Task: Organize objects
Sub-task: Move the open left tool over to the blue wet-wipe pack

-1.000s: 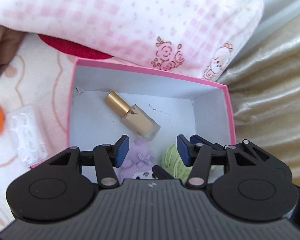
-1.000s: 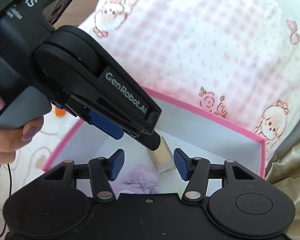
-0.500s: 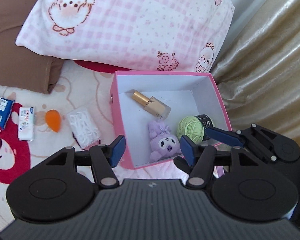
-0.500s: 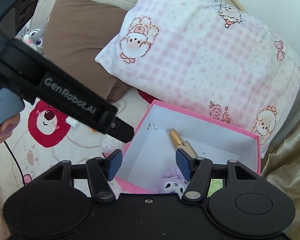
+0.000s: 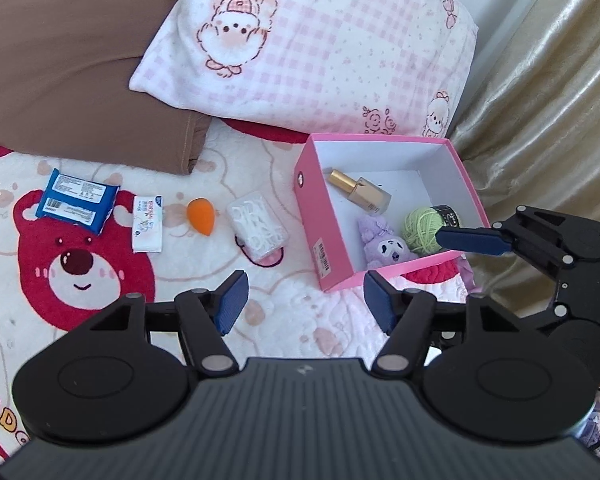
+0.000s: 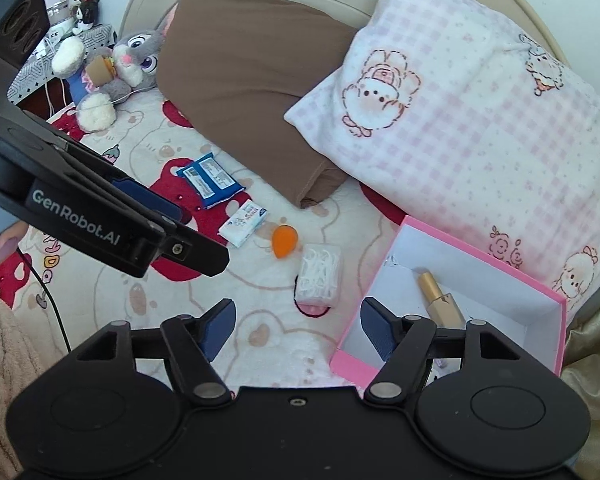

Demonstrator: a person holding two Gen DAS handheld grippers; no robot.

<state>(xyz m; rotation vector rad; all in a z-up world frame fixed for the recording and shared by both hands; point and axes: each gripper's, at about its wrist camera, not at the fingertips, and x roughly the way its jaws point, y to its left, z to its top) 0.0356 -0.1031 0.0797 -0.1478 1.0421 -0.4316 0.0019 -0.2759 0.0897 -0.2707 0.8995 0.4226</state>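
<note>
On the left of the white fleece bear-print blanket (image 5: 112,332) a flat blue foil wipes packet (image 5: 77,201) is lying over the red bear's ear, and just to its right a small white tissue pack (image 5: 148,224) is resting, then an orange teardrop makeup sponge (image 5: 201,216), then a clear plastic box of white floss picks (image 5: 257,229), all four spread in a row and apart from one another. Right of the row a pink cardboard box with a white inside (image 5: 315,216) is sitting open, and inside it a gold-capped glass perfume bottle (image 5: 358,192) is lying at the far side, a purple plush doll (image 5: 383,242) at the near side and a green ball of yarn (image 5: 423,227) to the right of the doll. A brown pillow (image 5: 76,60) and a pink checked pillow with cartoon prints (image 5: 320,48) are lying at the far edge. The left gripper (image 5: 304,304) is hovering wide apart and empty above the blanket, near the box's near left corner. The right gripper (image 6: 294,330) is likewise spread wide, holding nothing, poised over the near right part of the box, with one blue pad (image 5: 470,239) in front of the yarn
</note>
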